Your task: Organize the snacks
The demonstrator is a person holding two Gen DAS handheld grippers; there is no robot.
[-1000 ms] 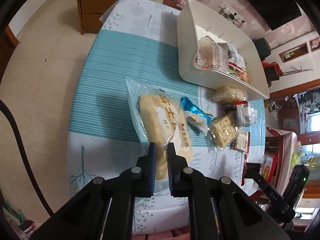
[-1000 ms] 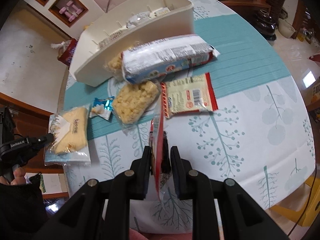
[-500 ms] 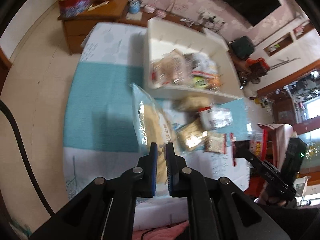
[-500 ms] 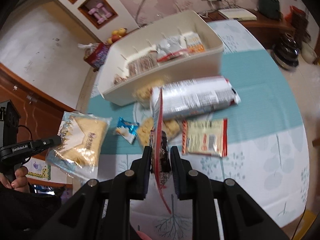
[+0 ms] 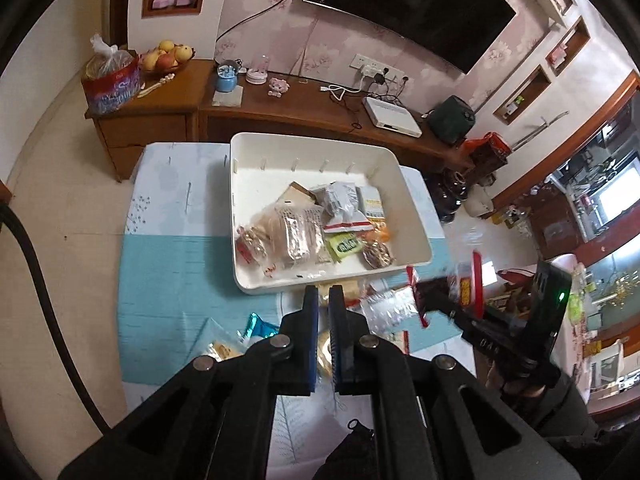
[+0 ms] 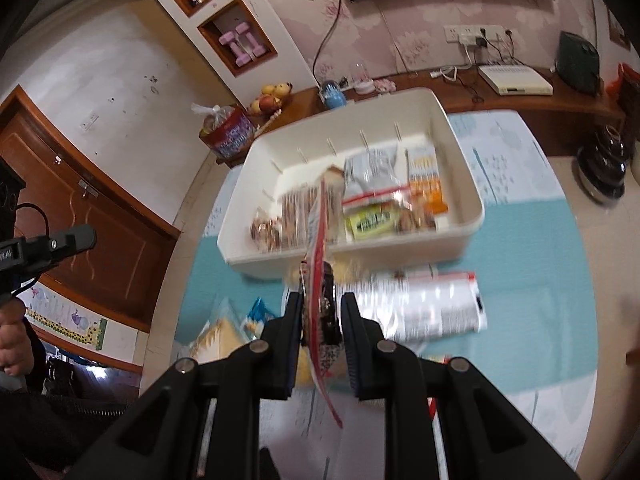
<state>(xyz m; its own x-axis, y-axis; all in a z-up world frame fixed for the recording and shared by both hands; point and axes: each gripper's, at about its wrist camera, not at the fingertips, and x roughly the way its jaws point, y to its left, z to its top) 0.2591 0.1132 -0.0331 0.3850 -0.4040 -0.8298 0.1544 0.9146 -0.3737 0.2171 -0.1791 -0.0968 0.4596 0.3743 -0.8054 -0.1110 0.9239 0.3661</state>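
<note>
With right claw (image 6: 320,300) clamped on red-edged packet (image 6: 318,236), lift over white bin (image 6: 460,128) at frame centre.
Keep grip firm on floppy film, clear near wall, then let go above bare far-left part of bin, not onto heap. Left claw (image 5: 323,300) pressed together, seemingly on nothing. Counted: two claws, one bin, one held packet, roughly seven packets heaped inside, some hidden by overlap; at least four loose on worktop (image 5: 168,272) lower down, among them bread packet (image 5: 218,346), blue packet (image 5: 256,326), silvery packet (image 6: 432,308).
</note>
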